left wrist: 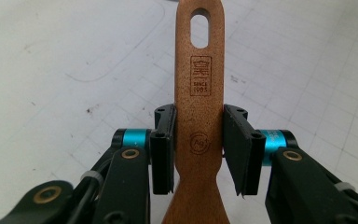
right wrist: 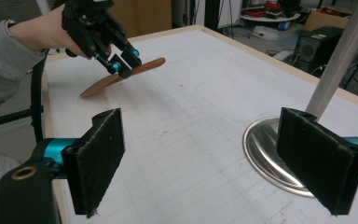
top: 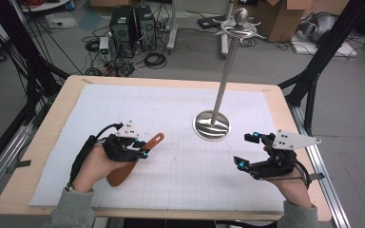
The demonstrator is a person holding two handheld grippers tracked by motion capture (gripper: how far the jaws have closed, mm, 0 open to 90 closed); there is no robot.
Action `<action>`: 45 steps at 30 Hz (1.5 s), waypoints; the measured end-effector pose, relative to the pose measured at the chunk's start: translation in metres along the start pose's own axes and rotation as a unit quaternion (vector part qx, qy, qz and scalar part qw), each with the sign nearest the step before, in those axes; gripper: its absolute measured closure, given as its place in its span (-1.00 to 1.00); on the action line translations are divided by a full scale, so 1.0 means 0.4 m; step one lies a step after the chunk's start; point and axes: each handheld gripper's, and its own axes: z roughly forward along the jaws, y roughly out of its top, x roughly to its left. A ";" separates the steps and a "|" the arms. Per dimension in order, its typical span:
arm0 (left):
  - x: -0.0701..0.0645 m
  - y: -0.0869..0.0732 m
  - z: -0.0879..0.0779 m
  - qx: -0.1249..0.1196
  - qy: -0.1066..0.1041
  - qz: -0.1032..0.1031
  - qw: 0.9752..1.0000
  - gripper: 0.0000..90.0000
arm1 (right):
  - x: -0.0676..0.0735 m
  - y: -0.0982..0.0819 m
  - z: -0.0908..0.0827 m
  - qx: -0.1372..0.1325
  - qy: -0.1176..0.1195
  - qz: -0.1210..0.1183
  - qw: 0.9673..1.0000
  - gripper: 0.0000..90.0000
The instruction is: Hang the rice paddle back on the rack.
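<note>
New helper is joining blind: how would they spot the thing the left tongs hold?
Start at the white gridded mat on the wooden table. At its left side the left tongs clamp a reddish-brown wooden spatula, flat, with an oval hole in its handle end.

Grey floor (top: 351,109) all round the wooden table (top: 285,107), cables (top: 152,59) tangled beside two black computer towers (top: 132,24) at the back, cardboard boxes (top: 285,21) off to the right, and black frame struts (top: 330,45) slanting down either side.
</note>
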 end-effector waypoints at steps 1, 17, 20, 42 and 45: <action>0.001 0.000 -0.004 -0.006 -0.001 -0.001 1.000 0.45 | 0.000 0.001 0.002 0.000 0.000 0.000 1.000 -0.68; -0.003 -0.001 -0.071 -0.056 0.011 -0.010 0.998 0.45 | -0.003 0.011 0.028 0.000 0.011 -0.004 1.000 -0.68; -0.006 0.000 -0.080 -0.063 0.011 -0.008 0.998 0.45 | -0.004 0.012 0.032 0.001 0.013 -0.005 1.000 -0.68; -0.041 0.020 -0.116 -0.126 0.001 -0.005 0.992 0.45 | -0.005 0.018 0.049 0.004 0.019 -0.004 1.000 -0.68; -0.046 0.023 -0.112 -0.122 0.003 -0.001 0.993 0.45 | -0.006 0.018 0.047 0.001 0.018 -0.006 1.000 -0.68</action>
